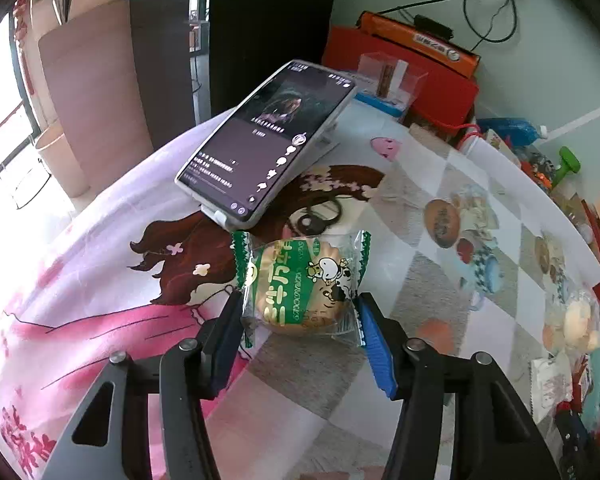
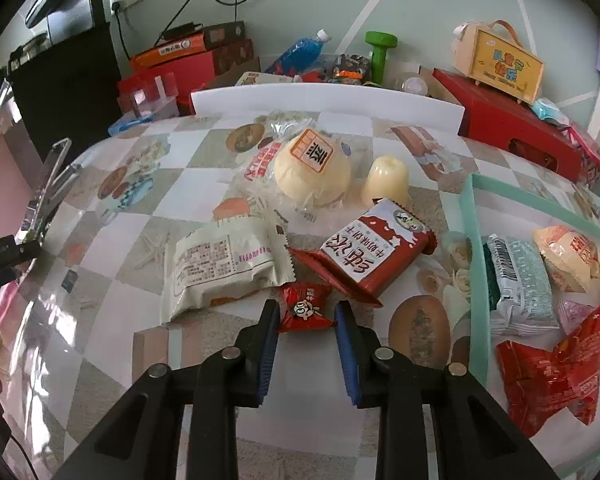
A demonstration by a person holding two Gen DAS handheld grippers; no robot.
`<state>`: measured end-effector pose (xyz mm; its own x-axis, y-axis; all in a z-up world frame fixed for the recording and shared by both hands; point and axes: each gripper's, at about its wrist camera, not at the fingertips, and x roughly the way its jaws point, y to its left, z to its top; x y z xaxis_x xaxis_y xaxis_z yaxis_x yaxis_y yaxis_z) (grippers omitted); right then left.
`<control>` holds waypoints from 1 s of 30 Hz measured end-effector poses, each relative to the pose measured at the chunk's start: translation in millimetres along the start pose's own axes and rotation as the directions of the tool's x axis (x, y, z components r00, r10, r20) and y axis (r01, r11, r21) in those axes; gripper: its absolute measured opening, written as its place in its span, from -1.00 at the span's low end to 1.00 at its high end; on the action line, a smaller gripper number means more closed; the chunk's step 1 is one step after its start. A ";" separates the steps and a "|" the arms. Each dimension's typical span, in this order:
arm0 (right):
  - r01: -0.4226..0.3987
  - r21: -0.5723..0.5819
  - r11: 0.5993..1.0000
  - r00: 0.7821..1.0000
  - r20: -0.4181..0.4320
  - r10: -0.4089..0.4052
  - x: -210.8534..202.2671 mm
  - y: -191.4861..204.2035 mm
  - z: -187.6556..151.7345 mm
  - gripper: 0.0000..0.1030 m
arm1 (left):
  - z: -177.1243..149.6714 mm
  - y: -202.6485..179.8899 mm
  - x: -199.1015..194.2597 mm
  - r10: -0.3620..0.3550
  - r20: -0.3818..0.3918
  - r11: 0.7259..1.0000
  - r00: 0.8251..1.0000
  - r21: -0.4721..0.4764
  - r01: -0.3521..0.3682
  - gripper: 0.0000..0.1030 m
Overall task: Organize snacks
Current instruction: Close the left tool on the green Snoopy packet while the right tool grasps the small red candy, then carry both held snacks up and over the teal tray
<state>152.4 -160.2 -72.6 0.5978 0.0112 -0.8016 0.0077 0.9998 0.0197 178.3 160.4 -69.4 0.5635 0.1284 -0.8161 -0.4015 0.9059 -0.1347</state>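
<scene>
Two claws gripping: left claw [image 1: 298,322] a green-wrapped round cake [image 1: 300,286] (cow cartoon); right claw [image 2: 306,320] a small red candy [image 2: 305,307]

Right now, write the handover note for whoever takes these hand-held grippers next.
Left hand-held gripper: shut on the green cookie pack, held over the table near the phone.
Right hand-held gripper: jaws either side of the small red candy; whether they grip it is unclear.
Done: several snacks already lie in the teal tray at right.
Left on the table: white pack, red biscuit pack, round bun, pale jelly cup, plus the two at the jaws. The tray looks like where they go.
</scene>
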 end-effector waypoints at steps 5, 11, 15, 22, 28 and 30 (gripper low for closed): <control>-0.007 0.004 1.000 1.000 0.016 0.007 -7.2 -2.2 1.7 -0.42 | -1.3 -14.7 -20.6 -0.042 0.032 0.999 0.999 0.027 0.041 0.12; -0.016 -0.007 1.000 0.999 0.038 0.017 -18.0 -1.2 3.2 -0.42 | -0.2 -35.8 -41.1 -0.094 0.066 0.994 0.993 0.066 0.089 0.12; -0.021 0.000 1.000 0.997 0.072 0.021 -30.4 -4.5 5.9 -0.42 | -1.7 -49.0 -55.2 -0.119 0.086 0.989 0.989 0.098 0.111 0.12; -0.035 0.030 0.999 0.994 0.107 0.032 -44.7 -14.7 10.1 -0.42 | -5.8 -76.1 -73.7 -0.161 0.110 0.976 0.981 0.166 0.141 0.12; -0.039 0.054 0.998 0.988 0.148 0.031 -60.6 -25.2 12.8 -0.42 | -12.4 -104.3 -84.5 -0.197 0.113 0.959 0.974 0.230 0.167 0.12; -0.034 0.068 0.997 0.987 0.161 0.023 -65.7 -31.9 13.7 -0.42 | -16.2 -116.4 -90.4 -0.216 0.116 0.949 0.970 0.259 0.180 0.12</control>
<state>123.9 -193.1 -12.4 0.7193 0.0310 -0.6940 0.0418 0.9953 0.0877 162.4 36.8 11.0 0.7165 -0.0242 -0.6971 -0.0924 0.9873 -0.1292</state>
